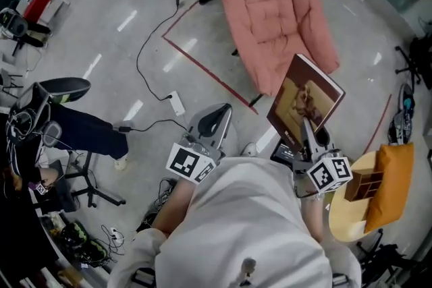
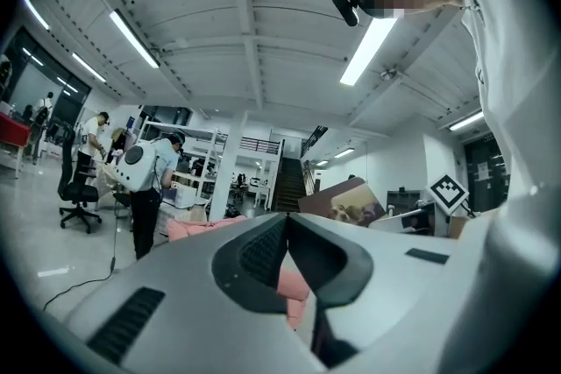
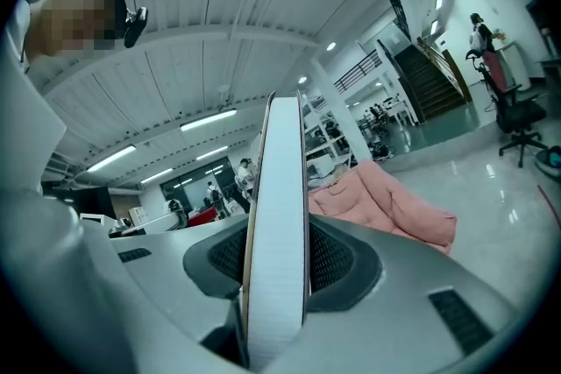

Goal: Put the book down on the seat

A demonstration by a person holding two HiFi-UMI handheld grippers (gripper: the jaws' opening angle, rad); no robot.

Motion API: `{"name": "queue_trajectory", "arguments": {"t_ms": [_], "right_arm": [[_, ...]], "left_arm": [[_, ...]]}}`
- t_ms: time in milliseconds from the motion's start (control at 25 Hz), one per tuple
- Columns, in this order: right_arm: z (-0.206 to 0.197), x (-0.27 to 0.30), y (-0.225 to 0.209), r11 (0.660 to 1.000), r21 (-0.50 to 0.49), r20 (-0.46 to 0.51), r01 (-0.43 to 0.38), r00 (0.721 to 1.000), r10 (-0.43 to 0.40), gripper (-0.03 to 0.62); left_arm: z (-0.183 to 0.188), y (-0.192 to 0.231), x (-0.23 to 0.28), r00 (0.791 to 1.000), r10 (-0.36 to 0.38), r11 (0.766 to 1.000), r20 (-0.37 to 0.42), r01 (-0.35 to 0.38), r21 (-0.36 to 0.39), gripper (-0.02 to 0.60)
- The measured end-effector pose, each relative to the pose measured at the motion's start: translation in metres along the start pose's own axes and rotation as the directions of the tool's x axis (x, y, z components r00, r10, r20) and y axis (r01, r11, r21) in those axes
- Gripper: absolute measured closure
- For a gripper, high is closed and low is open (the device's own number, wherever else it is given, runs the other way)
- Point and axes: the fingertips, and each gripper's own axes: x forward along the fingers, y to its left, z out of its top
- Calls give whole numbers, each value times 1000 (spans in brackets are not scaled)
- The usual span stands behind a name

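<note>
right gripper (image 1: 312,137) jaws pinched the book (image 1: 305,101) upright, ready for the pink seat (image 1: 277,17); left gripper (image 1: 214,117) jaws were closed, empty.

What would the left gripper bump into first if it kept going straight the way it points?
Most likely the pink seat: the left gripper, jaws together and empty, points level at it, and only open floor shows between them. Depth is hard to judge.

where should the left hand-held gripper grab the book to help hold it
Probably the long free edge nearest the left hand-held gripper, approached from that side, jaws across the covers. The book stands tilted, clamped at its bottom edge by the right hand-held gripper, so that edge is clear.
</note>
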Motion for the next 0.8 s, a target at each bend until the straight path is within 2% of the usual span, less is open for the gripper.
{"name": "queue_trajectory", "arguments": {"t_ms": [240,480,640,800], "right_arm": [[14,31,-32,994,10,42,112,993,-113,441],[28,95,-62,965,65,40,253,966,-256,441],[40,142,-60,940,83,45,330,942,-334,441],[49,175,-59,910,85,59,405,910,-411,441]], "left_arm": [[-9,31,70,990,-137,991,-17,137,-8,574],[-12,91,149,962,-268,962,-46,265,-63,574],[-7,140,189,936,-347,935,-64,340,-102,574],[-7,173,224,892,-443,894,-87,433,-112,574]]}}
